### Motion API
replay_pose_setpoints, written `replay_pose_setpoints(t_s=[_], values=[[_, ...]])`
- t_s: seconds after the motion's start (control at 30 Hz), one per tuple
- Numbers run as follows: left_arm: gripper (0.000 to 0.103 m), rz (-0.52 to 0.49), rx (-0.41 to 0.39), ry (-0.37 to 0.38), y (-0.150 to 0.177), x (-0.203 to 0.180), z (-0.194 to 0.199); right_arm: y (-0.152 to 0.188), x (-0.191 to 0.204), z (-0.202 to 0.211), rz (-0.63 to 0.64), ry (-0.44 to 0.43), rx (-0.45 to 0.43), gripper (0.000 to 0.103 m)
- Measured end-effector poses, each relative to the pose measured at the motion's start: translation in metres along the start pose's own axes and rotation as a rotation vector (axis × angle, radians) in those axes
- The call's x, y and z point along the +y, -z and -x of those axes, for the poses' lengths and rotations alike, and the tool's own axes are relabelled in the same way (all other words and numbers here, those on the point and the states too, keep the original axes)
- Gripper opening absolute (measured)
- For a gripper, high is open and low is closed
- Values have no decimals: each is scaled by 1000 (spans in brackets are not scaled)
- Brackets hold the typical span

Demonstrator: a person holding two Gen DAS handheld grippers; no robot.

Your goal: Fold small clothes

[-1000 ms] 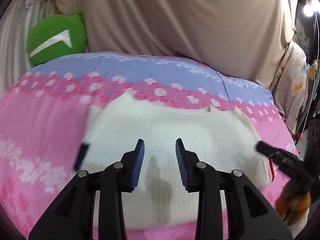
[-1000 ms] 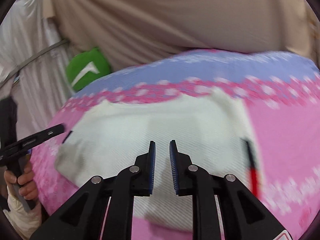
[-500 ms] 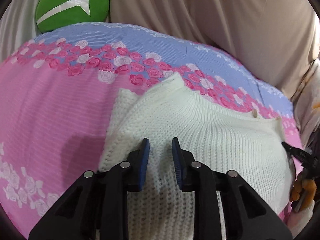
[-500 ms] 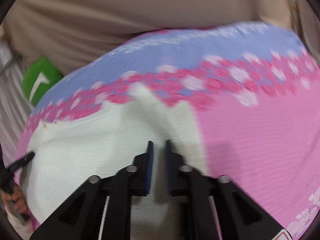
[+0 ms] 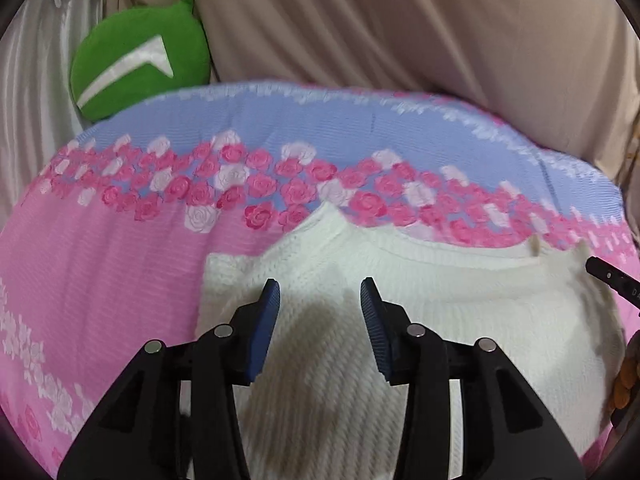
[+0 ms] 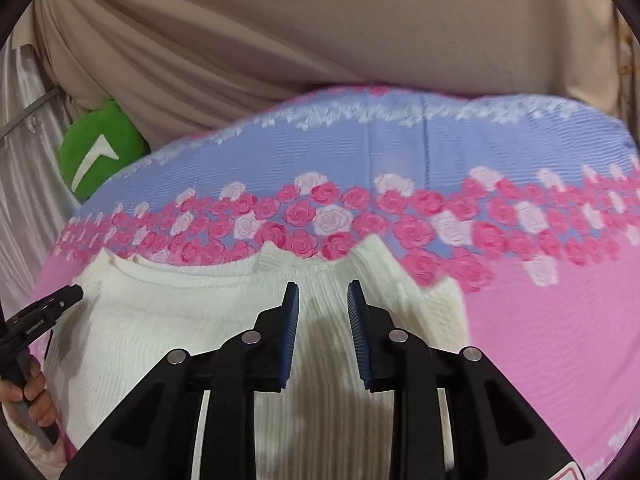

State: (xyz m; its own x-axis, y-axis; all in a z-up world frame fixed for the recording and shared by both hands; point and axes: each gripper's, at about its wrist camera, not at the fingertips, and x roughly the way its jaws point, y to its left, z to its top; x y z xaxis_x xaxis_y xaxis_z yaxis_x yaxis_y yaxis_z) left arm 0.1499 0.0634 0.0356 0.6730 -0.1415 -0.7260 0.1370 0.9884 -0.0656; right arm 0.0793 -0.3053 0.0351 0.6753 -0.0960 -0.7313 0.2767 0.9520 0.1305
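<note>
A white knitted sweater (image 5: 460, 320) lies flat on the pink and blue rose-print bedcover (image 5: 100, 260), its neckline towards the far side. My left gripper (image 5: 320, 292) hovers over the sweater's left shoulder, its jaws opening with only knit below them, nothing pinched. In the right wrist view the same sweater (image 6: 168, 320) fills the lower left, and my right gripper (image 6: 323, 294) hangs over its right shoulder near the neckline, jaws opening too and holding nothing. Each gripper's tip shows at the edge of the other view: the right gripper (image 5: 608, 280) and the left gripper (image 6: 52, 306), held by a hand (image 6: 36, 400).
A green round cushion (image 5: 140, 72) with a white mark sits at the back left against a beige draped cloth (image 5: 400, 20). Silvery curtain fabric (image 6: 20, 200) hangs on the left. The bedcover (image 6: 540, 320) stretches out to the right of the sweater.
Both grippers have moved forward and down over the sweater's shoulders. Their jaws narrowed half a second ago and now stand wider apart. The sweater lies as before.
</note>
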Motion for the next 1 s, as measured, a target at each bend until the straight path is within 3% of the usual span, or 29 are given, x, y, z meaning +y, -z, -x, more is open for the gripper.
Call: replay_pose_setpoints(t_s=[0.03, 0.1, 0.2, 0.3, 0.5, 0.6, 0.7, 0.77, 0.9, 1.0], values=[[38, 17, 25, -17, 0, 6, -13, 0, -11, -11, -27, 29, 24, 9], [38, -13, 6, -40, 3, 6, -17, -3, -28, -9, -116, -19, 18, 4], [38, -60, -5, -105, 6, -7, -15, -2, -35, -5, -161, -12, 14, 2], [38, -80, -17, -138, 10, -13, -10, 6, -19, 16, -133, -13, -35, 18], [42, -65, -29, -140, 21, -15, 10, 41, 46, 61, 18, -180, -67, 25], [52, -56, -38, -137, 31, -17, 27, 62, 82, 65, 92, -253, -38, 29], [59, -14, -61, -103, 43, -6, 54, 80, 108, 66, 148, -320, -16, 29], [71, 44, -73, -68, 51, 14, 73, 91, 125, 66, 197, -359, -11, 29], [76, 187, -65, -37, 69, 67, 95, 104, 138, 52, 249, -337, 14, 29], [80, 285, -27, 6, 88, 99, 86, 111, 133, 36, 237, -340, 29, 29]])
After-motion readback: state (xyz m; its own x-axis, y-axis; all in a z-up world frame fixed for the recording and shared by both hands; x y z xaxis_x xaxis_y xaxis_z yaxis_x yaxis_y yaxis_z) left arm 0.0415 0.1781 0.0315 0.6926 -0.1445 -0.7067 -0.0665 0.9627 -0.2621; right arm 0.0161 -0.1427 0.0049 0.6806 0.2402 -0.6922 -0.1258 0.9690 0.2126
